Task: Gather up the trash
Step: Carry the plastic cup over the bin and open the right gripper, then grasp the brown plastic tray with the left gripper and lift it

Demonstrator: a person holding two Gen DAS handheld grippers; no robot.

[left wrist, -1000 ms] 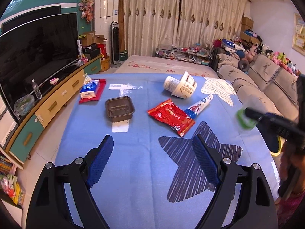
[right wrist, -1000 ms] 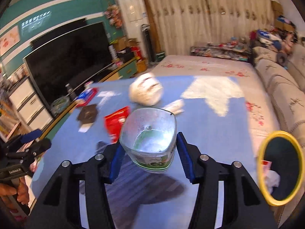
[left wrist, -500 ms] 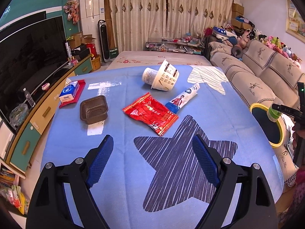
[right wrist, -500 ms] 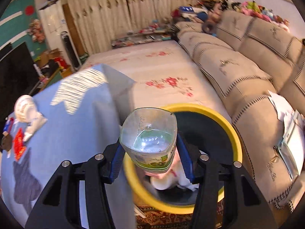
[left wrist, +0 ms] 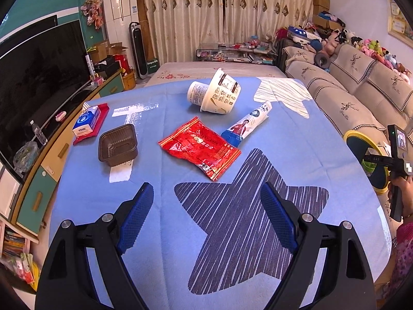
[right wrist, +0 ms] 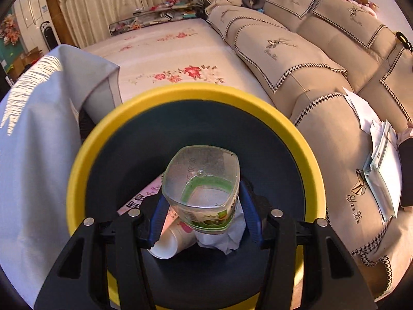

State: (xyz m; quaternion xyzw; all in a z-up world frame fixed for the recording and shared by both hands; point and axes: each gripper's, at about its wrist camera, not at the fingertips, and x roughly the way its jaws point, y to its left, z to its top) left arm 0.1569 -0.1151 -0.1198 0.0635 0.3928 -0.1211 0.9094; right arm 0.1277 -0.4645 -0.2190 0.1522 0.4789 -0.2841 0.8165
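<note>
1. While the left claw (left wrist: 206,217) hangs spread and empty over the blue worktop (left wrist: 296,139), a red wrapper (left wrist: 200,147), brown tray (left wrist: 117,144), tipped noodle cup (left wrist: 215,94) and tube (left wrist: 247,124) lie ahead, unobstructed.
2. Right view: right claw (right wrist: 202,206) clamped on a clear plastic bottle (right wrist: 202,183) above the yellow-rimmed bin (right wrist: 77,170), blocking sight of a paper cup (right wrist: 165,245) and tissue (right wrist: 222,237) inside.

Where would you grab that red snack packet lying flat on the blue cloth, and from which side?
The red snack packet lies flat and crinkled, so a judgement: come down from above with the open left gripper and pinch across its narrow width near the puffed middle. Its near corner points toward the gripper. The toothpaste tube sits close by its far right edge, so avoid that side.
</note>
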